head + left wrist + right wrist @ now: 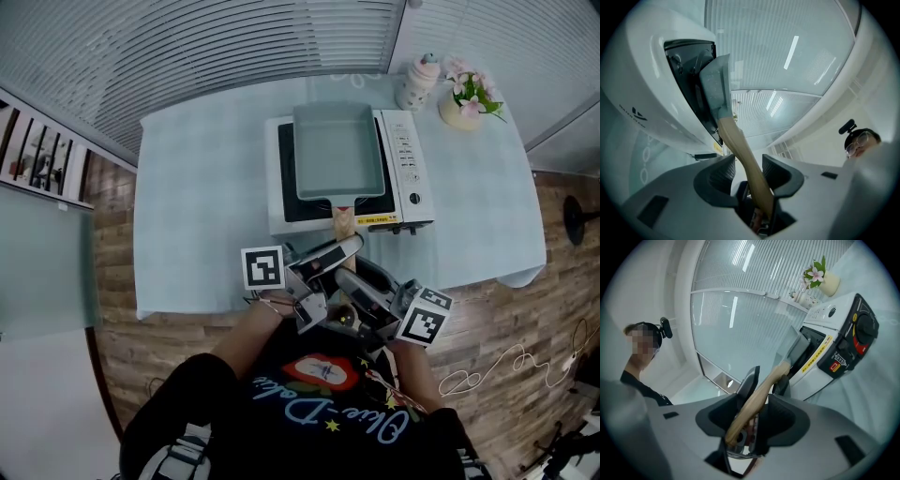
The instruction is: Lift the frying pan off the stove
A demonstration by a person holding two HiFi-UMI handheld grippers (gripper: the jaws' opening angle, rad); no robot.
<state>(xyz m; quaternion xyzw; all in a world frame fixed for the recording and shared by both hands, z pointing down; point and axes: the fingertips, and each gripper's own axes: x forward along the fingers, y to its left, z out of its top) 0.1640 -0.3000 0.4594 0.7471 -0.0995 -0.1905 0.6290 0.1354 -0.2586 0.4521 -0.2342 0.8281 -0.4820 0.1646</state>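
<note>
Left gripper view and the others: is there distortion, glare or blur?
Left gripper view: strong fisheye, the stove bulges, light strips glare above, the wooden handle looks soft near the lens. Right gripper view: same bending, black corners. Head view: even light, table edges bow.

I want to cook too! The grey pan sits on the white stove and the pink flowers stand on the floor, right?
No: the pink flowers stand on the table, beyond the white stove, not on the floor; the head view shows it. The grey pan does sit on that stove.
</note>
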